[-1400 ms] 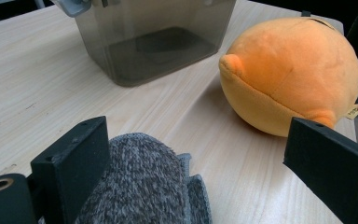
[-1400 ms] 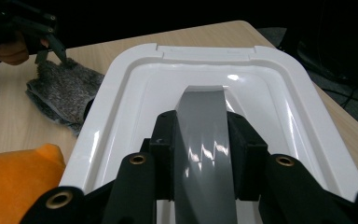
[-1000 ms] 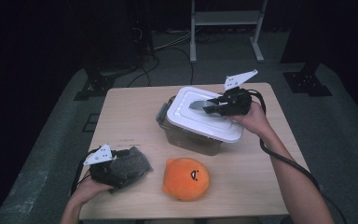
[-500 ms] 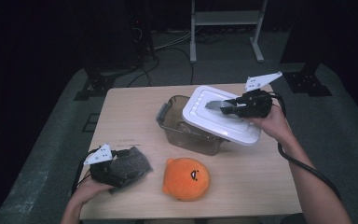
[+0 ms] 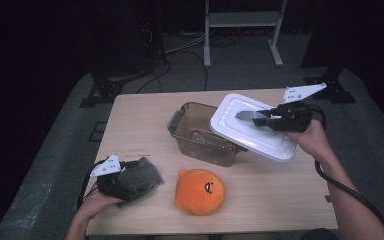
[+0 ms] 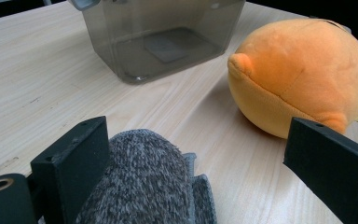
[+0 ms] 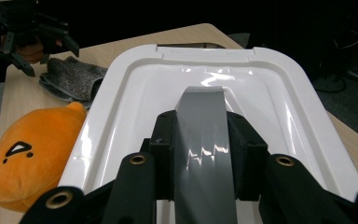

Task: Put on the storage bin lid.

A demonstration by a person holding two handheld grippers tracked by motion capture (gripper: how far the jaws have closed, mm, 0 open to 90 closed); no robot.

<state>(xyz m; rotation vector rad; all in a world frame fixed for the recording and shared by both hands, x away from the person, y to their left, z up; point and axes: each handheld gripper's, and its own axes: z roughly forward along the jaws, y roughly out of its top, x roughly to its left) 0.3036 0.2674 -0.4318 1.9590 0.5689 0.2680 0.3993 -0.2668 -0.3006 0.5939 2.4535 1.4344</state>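
While the right gripper (image 5: pixel 263 117) pinches the lid (image 5: pixel 250 126) by its grey handle to uncover the box (image 5: pixel 200 135), the left gripper (image 5: pixel 130 176) gapes around a grey cloth (image 6: pixel 144 186).

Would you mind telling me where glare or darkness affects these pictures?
Right gripper view: bright glare streaks on the white lid and its grey handle. High view: the table is lit, the surroundings nearly black. Left gripper view: even light, soft shadow beside the orange plush.

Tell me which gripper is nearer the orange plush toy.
Left. The left gripper sits on the table just beside the toy; the right gripper is farther off, holding the white lid.
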